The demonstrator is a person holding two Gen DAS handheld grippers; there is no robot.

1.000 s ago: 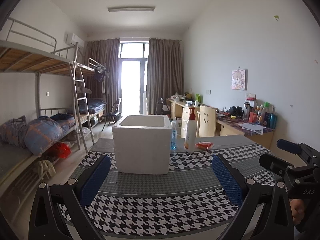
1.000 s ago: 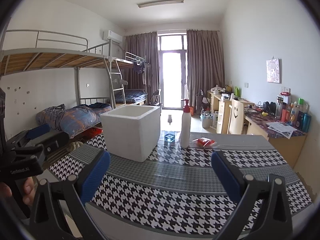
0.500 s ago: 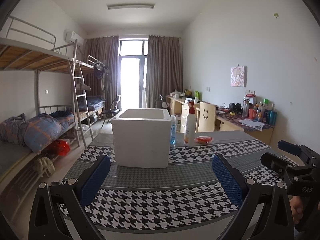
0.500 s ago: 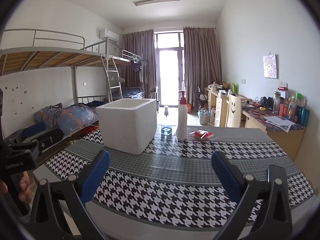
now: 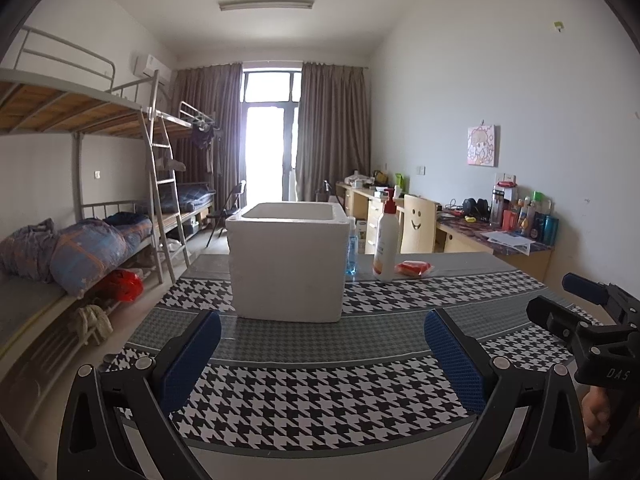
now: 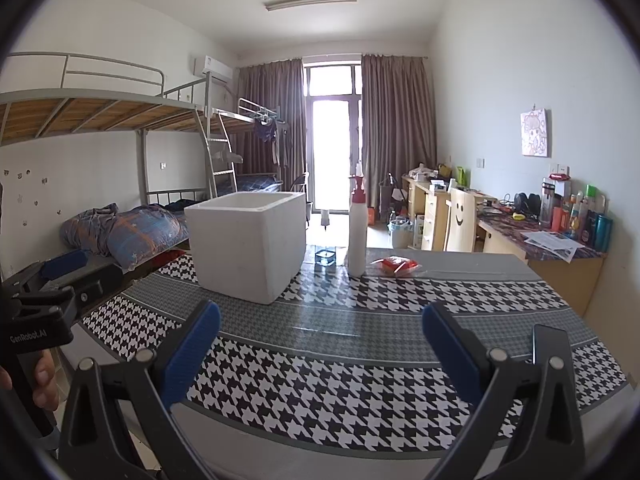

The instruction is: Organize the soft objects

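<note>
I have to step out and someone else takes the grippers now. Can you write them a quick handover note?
Left gripper: open, empty, hovering over the near edge of the houndstooth table.
Right gripper: open, empty, likewise over the near edge.
White foam box: upright at mid-table, top open; contents hidden.
Behind it: a red packet, a pump bottle and a small blue bottle.
Done: nothing visibly packed or gripped.
Left: probably pick up the red packet, seemingly the only soft item on the table, and put it in the box.
</note>
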